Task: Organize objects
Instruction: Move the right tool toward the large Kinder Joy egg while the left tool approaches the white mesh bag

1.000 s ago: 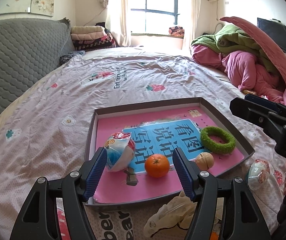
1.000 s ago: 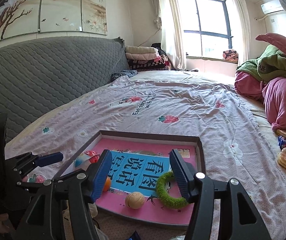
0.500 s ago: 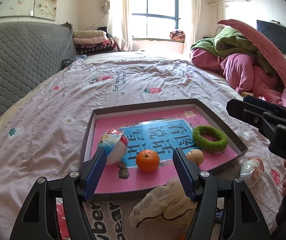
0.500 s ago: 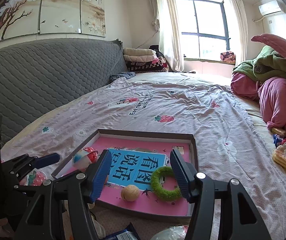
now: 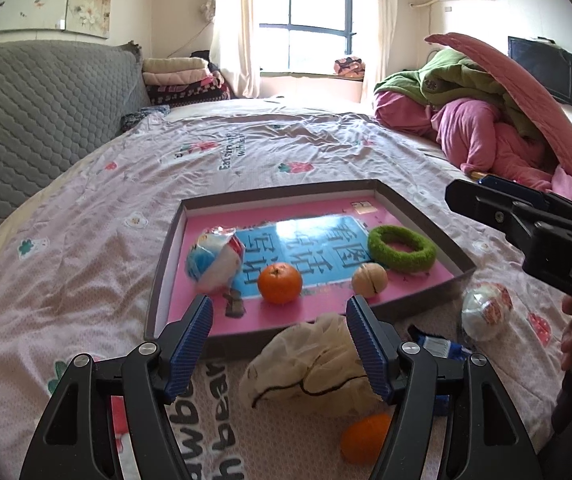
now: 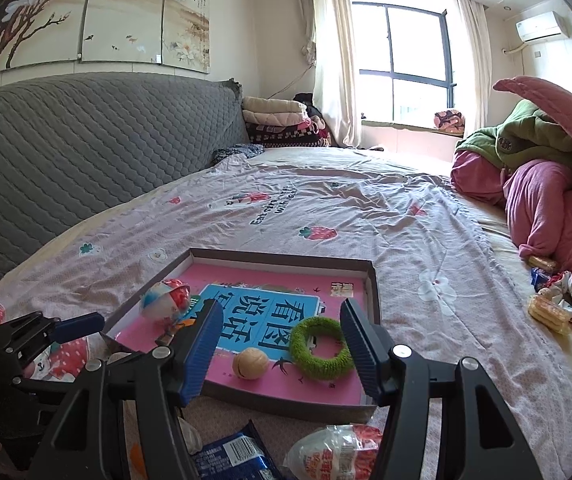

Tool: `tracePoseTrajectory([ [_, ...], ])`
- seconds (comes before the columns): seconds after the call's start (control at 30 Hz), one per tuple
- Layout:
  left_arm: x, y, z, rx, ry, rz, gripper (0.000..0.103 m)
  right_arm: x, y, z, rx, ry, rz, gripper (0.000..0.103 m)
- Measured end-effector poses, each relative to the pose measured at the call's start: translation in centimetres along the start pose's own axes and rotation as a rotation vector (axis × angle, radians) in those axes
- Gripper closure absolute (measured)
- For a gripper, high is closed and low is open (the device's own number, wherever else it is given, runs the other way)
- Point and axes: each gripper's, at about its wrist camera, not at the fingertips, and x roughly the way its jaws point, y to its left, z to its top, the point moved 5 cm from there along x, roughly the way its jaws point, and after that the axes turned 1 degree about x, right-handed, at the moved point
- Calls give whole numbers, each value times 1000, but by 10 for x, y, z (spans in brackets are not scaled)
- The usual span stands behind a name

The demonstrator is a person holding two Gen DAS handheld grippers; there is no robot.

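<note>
Left gripper (image 5: 279, 314): jaws stood wide apart, holding nothing.
Right gripper (image 6: 279, 320): jaws parted, nothing between the pads.
Tray (image 5: 422, 220): lay on the bed just ahead of both grippers.
Orange (image 5: 279, 283): in the tray, straight ahead between the left jaws' line.
Walnut-like ball (image 6: 250, 363): in the tray, just ahead of the right gripper, beside the green ring (image 6: 320, 348).
Snack packet (image 5: 215, 258): in the tray, ahead-left of the left gripper.
Crumpled bag (image 5: 318, 364): outside the tray, under the left gripper's right finger.
Second orange (image 5: 364, 438): on the bed below that bag.
Wrapped snack (image 6: 336, 454): on the bed beneath the right gripper.
</note>
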Motion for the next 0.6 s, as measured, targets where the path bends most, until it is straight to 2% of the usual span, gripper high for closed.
tracePoseTrajectory([
  [0.37,-33,-3,-16,-26,-52,-52,32,-14,-20,-24,59,59,-11,42],
  [0.6,-24,-4,-39,-16,45,-46,32,-21,-25,-37,62,91,-21,42],
])
